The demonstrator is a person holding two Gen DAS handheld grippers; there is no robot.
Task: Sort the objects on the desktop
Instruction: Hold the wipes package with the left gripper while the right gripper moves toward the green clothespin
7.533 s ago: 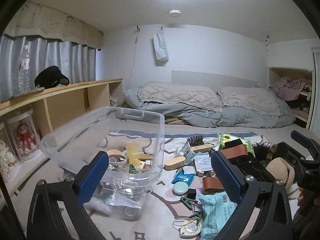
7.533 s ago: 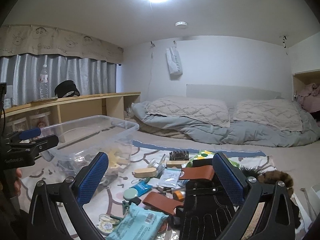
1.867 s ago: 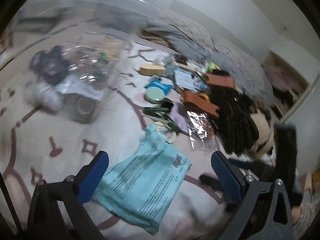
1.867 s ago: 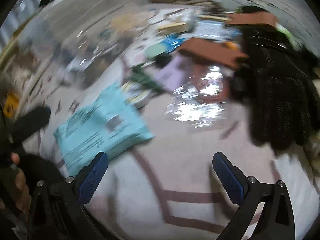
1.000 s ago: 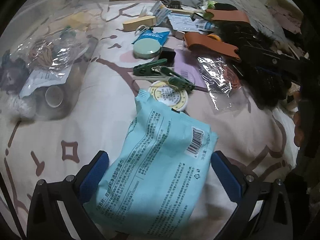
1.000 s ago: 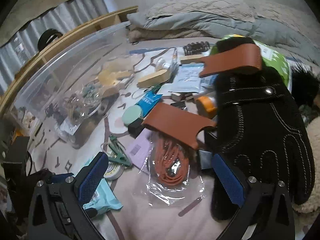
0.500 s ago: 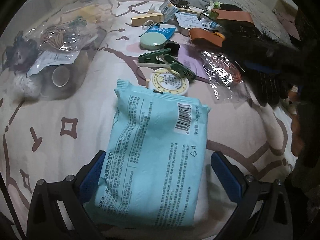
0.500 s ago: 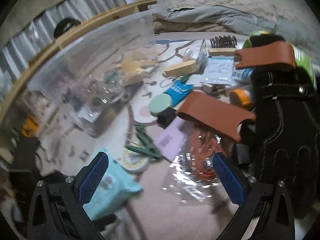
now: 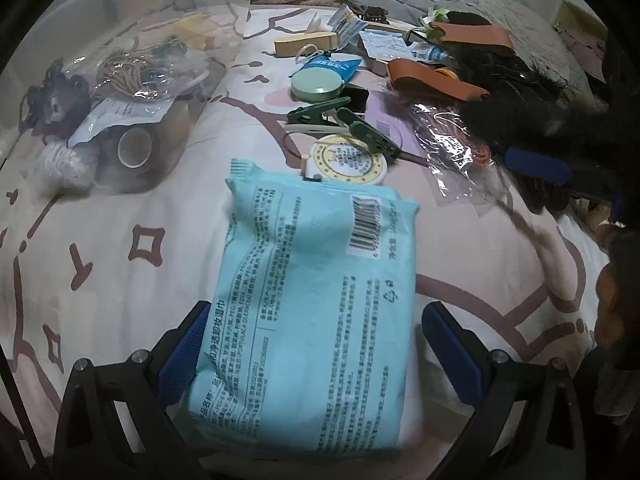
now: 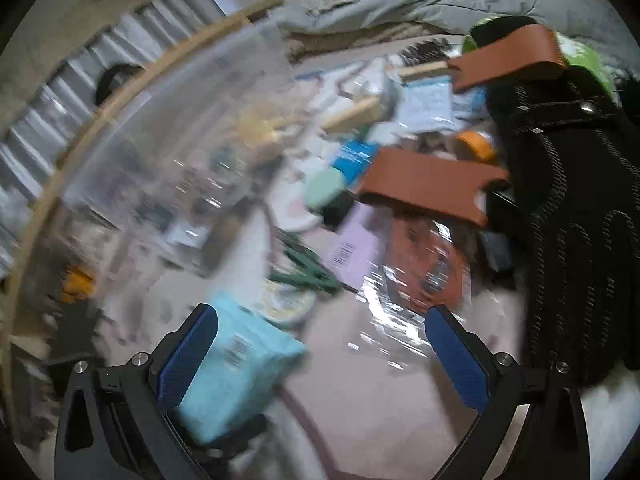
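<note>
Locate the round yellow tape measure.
Left wrist view, centre: tape measure lies on the bedspread just beyond the blue wipes pack, under the green clips.

Light-blue wipes pack, frame centre, showing barcode and small Chinese print, mostly unreadable; "湿巾" readable along left edge. Round yellow tin lettering illegible.

Left wrist view: dim, cool-toned, sharp at centre; print on the turquoise wet-wipe pack is resolved. Glare is seen on the cellophane bag. Right wrist view: brighter, heavily motion-smeared at left. Both are ringed by black fisheye vignette, with edges bent.
</note>
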